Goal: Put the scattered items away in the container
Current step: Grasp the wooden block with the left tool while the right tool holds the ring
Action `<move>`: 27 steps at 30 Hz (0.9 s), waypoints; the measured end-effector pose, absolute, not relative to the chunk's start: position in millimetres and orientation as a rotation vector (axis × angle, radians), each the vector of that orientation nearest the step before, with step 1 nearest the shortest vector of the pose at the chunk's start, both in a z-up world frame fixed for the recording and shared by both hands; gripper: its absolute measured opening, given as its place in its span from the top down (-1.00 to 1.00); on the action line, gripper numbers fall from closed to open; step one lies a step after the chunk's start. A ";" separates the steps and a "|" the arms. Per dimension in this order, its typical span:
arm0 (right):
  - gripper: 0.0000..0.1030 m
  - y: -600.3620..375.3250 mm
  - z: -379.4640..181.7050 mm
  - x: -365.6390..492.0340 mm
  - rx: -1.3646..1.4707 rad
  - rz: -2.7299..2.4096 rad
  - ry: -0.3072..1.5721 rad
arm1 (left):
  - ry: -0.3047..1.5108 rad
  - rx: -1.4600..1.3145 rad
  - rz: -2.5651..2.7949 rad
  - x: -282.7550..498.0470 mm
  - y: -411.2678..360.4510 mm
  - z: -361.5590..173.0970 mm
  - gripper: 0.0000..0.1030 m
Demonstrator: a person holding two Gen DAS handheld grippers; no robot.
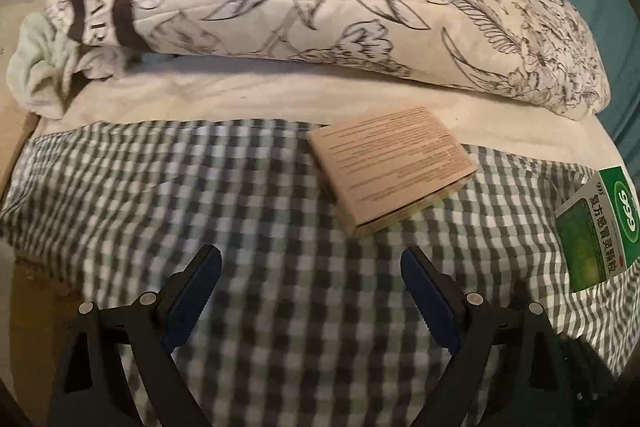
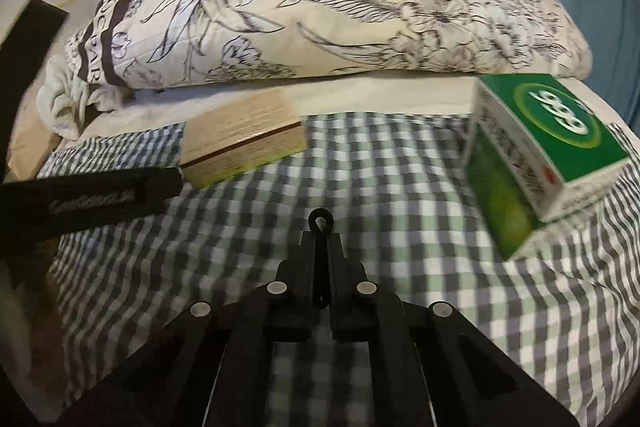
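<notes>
Left gripper (image 1: 310,259): your jaws stand wide with nothing between them, aimed at the tan box (image 1: 390,163), likely your next pick.
Right gripper (image 2: 320,227): closed tight, holding nothing.
Green box (image 2: 540,155): tilted on the checked cloth (image 2: 360,167), well apart.
Container: not visible.

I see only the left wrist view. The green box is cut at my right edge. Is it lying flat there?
Observer: No. The green box stands tilted on the checked cloth, one corner raised.
Operator: Is the right gripper open?
Observer: The right gripper is shut, with nothing between its fingers.
Operator: How close is my left gripper to the tan box?
Observer: One finger of the left gripper reaches almost to the tan box.
</notes>
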State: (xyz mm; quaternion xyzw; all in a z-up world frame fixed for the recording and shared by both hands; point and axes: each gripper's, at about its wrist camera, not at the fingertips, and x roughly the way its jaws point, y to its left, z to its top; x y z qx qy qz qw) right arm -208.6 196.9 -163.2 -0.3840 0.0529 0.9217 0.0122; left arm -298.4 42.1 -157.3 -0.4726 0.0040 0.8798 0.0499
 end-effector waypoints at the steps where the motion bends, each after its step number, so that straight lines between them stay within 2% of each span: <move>1: 0.90 198.3 -166.2 -209.5 -1.205 2.870 0.176 | -0.001 -1.433 2.668 -300.7 44.7 -157.6 -0.82; 7: 0.90 202.1 -180.1 -214.2 -1.236 2.872 0.219 | -0.035 -1.395 2.650 -321.5 61.4 -154.0 -0.82; 13: 0.89 215.1 -183.6 -214.0 -1.245 2.898 0.376 | 0.116 -1.395 2.460 -344.1 84.4 -167.3 -0.82; 17: 0.89 219.7 -185.0 -213.6 -1.246 2.908 0.453 | 0.333 -1.308 2.429 -358.1 100.6 -174.1 -0.82; 21: 0.88 224.0 -186.4 -213.5 -1.244 2.911 0.524 | 0.350 -1.346 2.385 -380.6 104.7 -182.0 -0.84; 23: 0.88 225.4 -187.1 -212.6 -1.241 2.911 0.545 | 0.349 -1.373 2.360 -391.0 107.0 -187.0 -0.99; 27: 0.88 228.1 -188.5 -212.0 -1.241 2.915 0.591 | 0.366 -1.333 2.294 -402.0 111.5 -188.6 -1.00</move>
